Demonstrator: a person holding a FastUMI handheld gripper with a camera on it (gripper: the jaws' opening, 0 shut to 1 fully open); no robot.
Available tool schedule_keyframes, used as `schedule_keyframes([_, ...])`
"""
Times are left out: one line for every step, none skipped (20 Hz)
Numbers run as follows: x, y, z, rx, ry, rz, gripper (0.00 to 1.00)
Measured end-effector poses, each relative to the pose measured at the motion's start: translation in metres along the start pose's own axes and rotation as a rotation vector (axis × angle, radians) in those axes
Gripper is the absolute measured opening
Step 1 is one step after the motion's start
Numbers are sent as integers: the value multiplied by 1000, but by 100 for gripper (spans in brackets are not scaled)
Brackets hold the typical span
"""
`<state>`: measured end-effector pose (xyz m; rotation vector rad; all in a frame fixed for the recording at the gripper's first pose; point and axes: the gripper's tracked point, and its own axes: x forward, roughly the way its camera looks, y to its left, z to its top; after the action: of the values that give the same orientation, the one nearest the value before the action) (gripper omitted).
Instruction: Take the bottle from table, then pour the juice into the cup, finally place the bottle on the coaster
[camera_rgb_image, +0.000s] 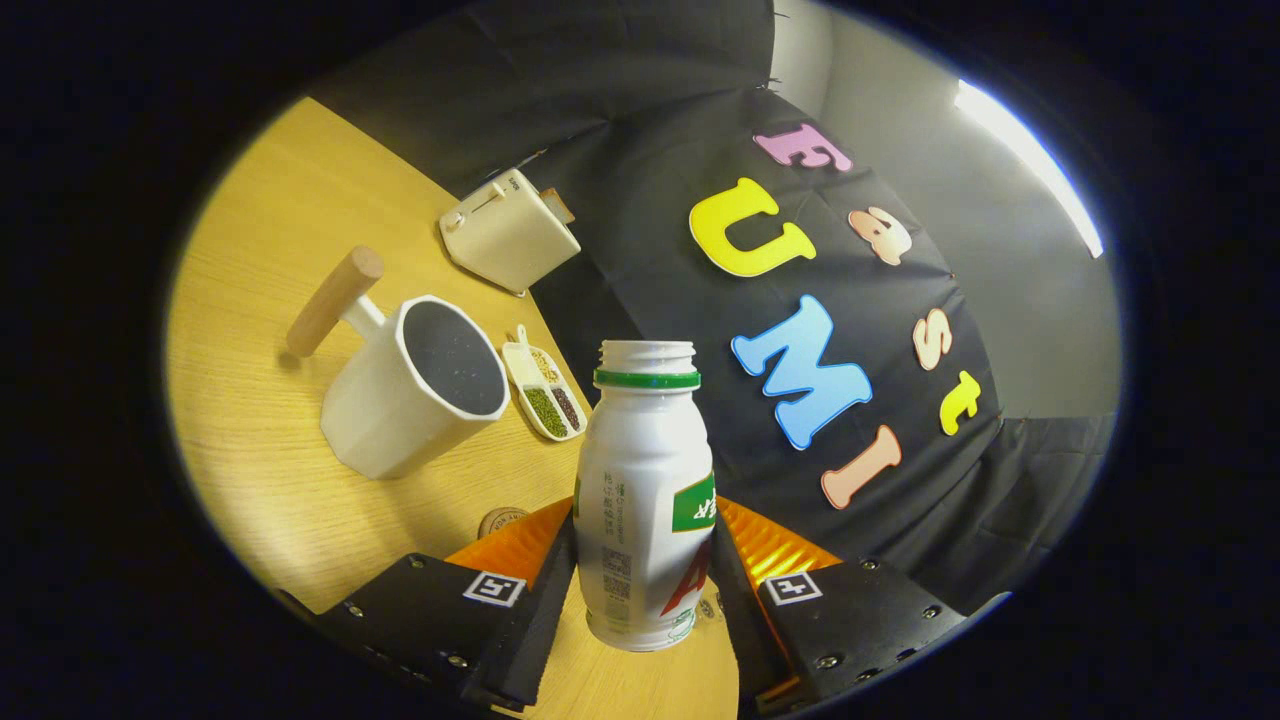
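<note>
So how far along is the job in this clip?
Done: the bottle is picked up, clamped between both fingers of the gripper, its base off the table, cap off. In hand: carrying it tilted toward the cup, which lies beyond the fingers; no juice is flowing. Left: the pour, then setting the bottle on the coaster, partly hidden behind the left finger.

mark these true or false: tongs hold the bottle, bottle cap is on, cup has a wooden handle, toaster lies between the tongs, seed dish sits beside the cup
1. The tongs grip the white plastic bottle with both fingers. True.
2. The bottle's cap is on. False: its threaded neck is open.
3. The white faceted cup has a wooden handle. True.
4. The cream toaster lies between the tongs. False: it stands well beyond the cup, by the black cloth.
5. The small white divided dish of seeds sits beside the cup. True.
</note>
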<state>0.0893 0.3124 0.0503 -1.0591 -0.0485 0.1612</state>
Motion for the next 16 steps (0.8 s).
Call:
schedule_keyframes([-1, -1, 0, -21, 1, -4, 72])
schedule_keyframes([-2, 0, 0, -42, 0, -8, 72])
schedule_keyframes([-1, -1, 0, -63, 2, -13, 72])
schedule_keyframes([-2, 0, -1, -83, 6, -17, 72])
schedule_keyframes([0, -1, -2, -101, 8, -20, 72])
schedule_keyframes([0, -2, -2, -117, 7, -24, 72])
schedule_keyframes([1, -1, -1, -135, 5, -28, 72])
schedule_keyframes([1, 0, 0, -156, 3, -31, 72])
schedule_keyframes([0, 0, 0, -177, 3, -36, 72])
schedule_keyframes([0, -1, 0, -195, 3, -41, 72])
schedule_keyframes([0, -1, -1, -212, 4, -45, 72])
schedule_keyframes([0, -2, -1, -223, 4, -47, 72])
schedule_keyframes([0, -2, -1, -233, 3, -48, 72])
schedule_keyframes([0, -1, -1, -243, 6, -48, 72])
schedule_keyframes([1, -2, -1, -253, 8, -46, 72])
schedule_keyframes([0, -2, -1, -264, 9, -47, 72])
